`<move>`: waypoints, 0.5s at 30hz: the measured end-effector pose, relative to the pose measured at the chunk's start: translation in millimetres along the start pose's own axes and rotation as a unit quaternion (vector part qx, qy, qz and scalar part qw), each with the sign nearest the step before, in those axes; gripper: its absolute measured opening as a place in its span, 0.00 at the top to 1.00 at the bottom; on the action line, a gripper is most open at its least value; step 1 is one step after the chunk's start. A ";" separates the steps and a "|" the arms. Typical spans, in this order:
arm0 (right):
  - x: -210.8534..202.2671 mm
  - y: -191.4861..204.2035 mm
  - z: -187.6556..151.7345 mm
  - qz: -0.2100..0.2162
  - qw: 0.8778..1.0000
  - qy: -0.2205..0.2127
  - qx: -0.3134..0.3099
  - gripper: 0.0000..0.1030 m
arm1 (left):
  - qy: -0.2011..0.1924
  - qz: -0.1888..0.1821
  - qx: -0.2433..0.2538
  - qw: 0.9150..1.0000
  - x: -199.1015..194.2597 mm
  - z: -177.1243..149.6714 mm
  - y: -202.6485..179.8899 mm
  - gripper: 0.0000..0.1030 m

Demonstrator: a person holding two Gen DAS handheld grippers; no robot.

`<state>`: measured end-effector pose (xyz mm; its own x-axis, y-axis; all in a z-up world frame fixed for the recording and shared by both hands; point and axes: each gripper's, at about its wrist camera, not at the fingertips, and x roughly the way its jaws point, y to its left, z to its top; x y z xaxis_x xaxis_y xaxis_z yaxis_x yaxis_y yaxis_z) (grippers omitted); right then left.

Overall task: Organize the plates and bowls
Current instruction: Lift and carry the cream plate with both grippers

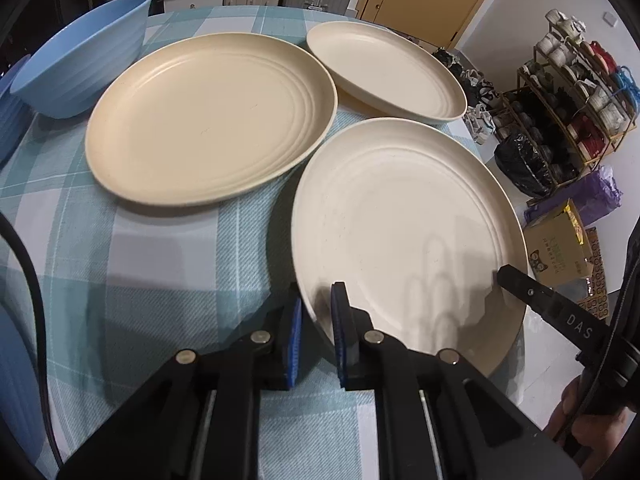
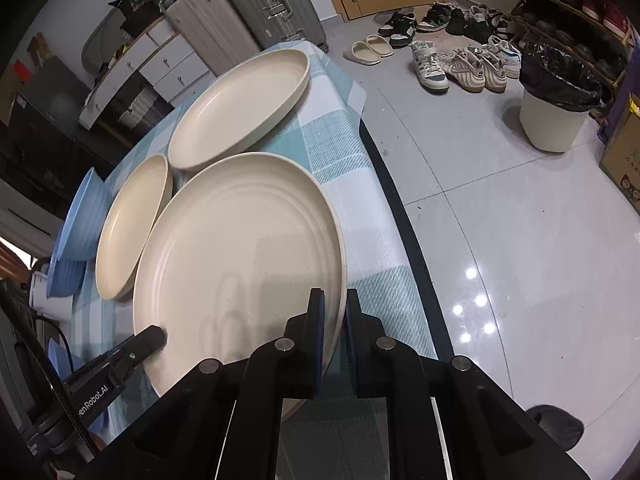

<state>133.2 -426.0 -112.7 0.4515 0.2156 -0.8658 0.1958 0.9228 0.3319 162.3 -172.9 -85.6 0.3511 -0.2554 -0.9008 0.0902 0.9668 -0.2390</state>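
Note:
Three cream plates lie on the checked tablecloth. The nearest cream plate (image 1: 404,232) (image 2: 240,256) has both grippers on its rim. My left gripper (image 1: 316,320) has its blue pads closed on the plate's near left rim. My right gripper (image 2: 334,320) is closed on the plate's right rim, and its finger (image 1: 536,292) shows at the plate's right side in the left wrist view. A second plate (image 1: 208,116) (image 2: 132,224) lies to the left. A third plate (image 1: 384,68) (image 2: 240,104) lies behind. A blue bowl (image 1: 84,56) (image 2: 84,216) stands at the far left.
More blue dishes (image 1: 12,120) (image 2: 64,276) sit at the left table edge. The table's right edge (image 2: 400,200) drops to a tiled floor with shoes (image 2: 460,64), a lined bin (image 2: 556,104) and a shoe rack (image 1: 568,92). Suitcases (image 2: 256,8) stand behind the table.

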 end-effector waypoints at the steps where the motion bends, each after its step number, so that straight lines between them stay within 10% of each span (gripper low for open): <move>1: -0.9 0.8 -1.9 0.002 1.000 0.002 0.000 0.90 | 0.001 0.002 0.001 1.000 -1.1 -3.0 1.1 0.89; 15: -24.1 12.4 -68.2 0.011 0.999 0.028 -0.016 0.91 | 0.018 0.024 0.030 0.999 -27.7 -57.8 10.1 0.88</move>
<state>65.4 -397.9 -113.3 0.4066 0.2533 -0.8778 0.1569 0.9272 0.3402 99.6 -156.2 -84.0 0.3234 -0.2074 -0.9232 0.1305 0.9761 -0.1735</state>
